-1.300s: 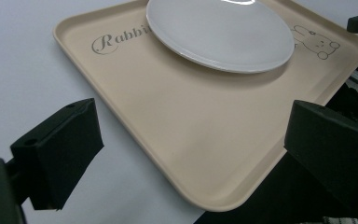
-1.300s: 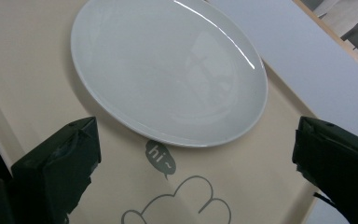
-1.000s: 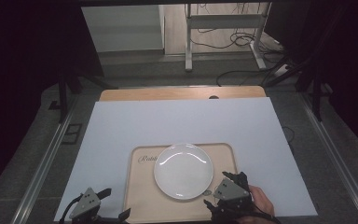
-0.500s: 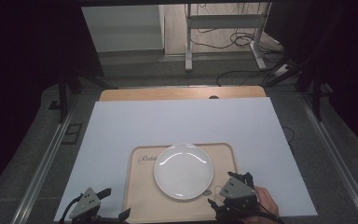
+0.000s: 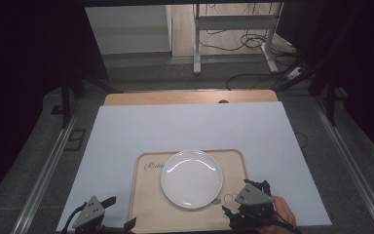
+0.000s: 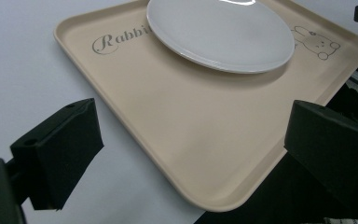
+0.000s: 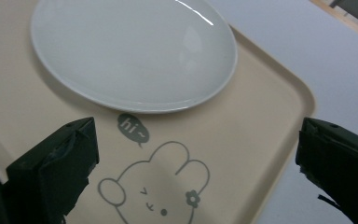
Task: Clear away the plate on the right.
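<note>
Two tongs sit low at the near edge of the surface [image 5: 190, 126], one at each near corner of the beige tray [image 5: 146, 204]. The left tongs [image 5: 112, 214] hover off the tray's near left corner, angled across it toward the plate; their jaws stand wide apart with nothing between them, the tray's corner lying below the gap. The right tongs [image 5: 233, 207] hang over the tray's near right corner, held by a hand [image 5: 282, 212] that enters from the bottom edge. Their jaws too are spread wide and hold nothing, poised above the printed rabbit [image 7: 154, 186]. The white plate [image 5: 192, 178] rests flat on the tray, a little right of its middle, just beside the rabbit and apart from both tongs.
</note>
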Demonstrator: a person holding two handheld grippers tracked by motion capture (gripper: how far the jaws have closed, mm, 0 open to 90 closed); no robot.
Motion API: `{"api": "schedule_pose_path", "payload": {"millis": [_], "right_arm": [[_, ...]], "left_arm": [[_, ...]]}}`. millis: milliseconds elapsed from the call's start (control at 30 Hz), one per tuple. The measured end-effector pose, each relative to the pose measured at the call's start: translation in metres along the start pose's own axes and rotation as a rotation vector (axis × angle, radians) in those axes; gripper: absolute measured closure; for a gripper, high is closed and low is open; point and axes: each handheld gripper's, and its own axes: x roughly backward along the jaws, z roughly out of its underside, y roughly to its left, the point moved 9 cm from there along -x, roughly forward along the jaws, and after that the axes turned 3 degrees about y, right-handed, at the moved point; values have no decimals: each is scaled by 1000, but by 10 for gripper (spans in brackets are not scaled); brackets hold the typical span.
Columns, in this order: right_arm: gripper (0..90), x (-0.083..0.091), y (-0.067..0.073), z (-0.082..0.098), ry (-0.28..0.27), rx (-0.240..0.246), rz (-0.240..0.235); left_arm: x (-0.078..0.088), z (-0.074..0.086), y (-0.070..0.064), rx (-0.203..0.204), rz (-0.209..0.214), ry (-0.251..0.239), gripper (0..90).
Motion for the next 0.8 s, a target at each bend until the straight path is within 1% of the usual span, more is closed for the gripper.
{"api": "schedule_pose_path", "payload": {"millis": [100,200,533,800], "right_arm": [[0,0,-3,1,0,-15,13],[0,0,-5,3,3,-16,23],[0,4,-11,6,0,-48,33],[0,8,-16,9,2,-60,47]], "left_arm": [[0,0,0,0,0,0,37],[0,0,0,0,0,0,37],[0,0,0,0,-1,2,37],[0,0,0,1,0,1,37]]}}
